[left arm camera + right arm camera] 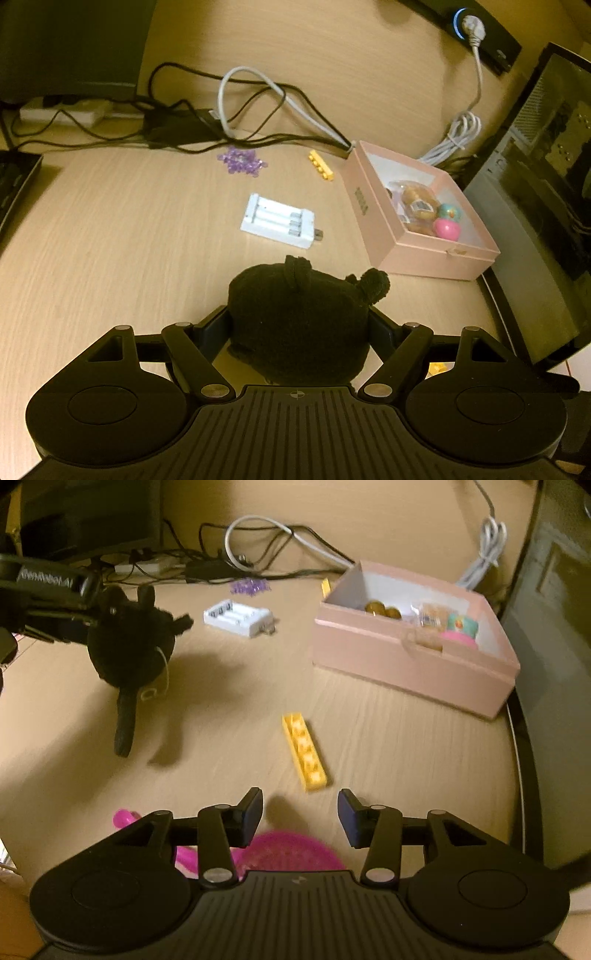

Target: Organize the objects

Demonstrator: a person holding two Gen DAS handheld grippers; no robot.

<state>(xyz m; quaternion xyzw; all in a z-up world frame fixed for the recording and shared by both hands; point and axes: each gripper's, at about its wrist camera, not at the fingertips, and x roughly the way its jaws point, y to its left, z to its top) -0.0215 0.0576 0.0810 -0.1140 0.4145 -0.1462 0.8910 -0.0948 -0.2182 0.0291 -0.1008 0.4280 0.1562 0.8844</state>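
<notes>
Left wrist view: my left gripper (299, 325) is clenched on a black plush toy (299, 314), its pads pressing both sides of the dark body, held above the table (110, 229). From the right wrist view the plush toy (129, 642) hangs clear of the wood, its tail dangling over its own shadow. Beyond it lies a white battery charger (279, 220), then a small heap of purple beads (242, 160) and a short yellow brick (320, 166). To the right stands an open pink box (384, 236) with small toys inside. My right gripper (300, 818) is released, nothing between its fingers. Just ahead of it a long yellow brick (304, 755) lies flat on the table; a pink plastic piece (291, 851) shows blurred below the fingers.
</notes>
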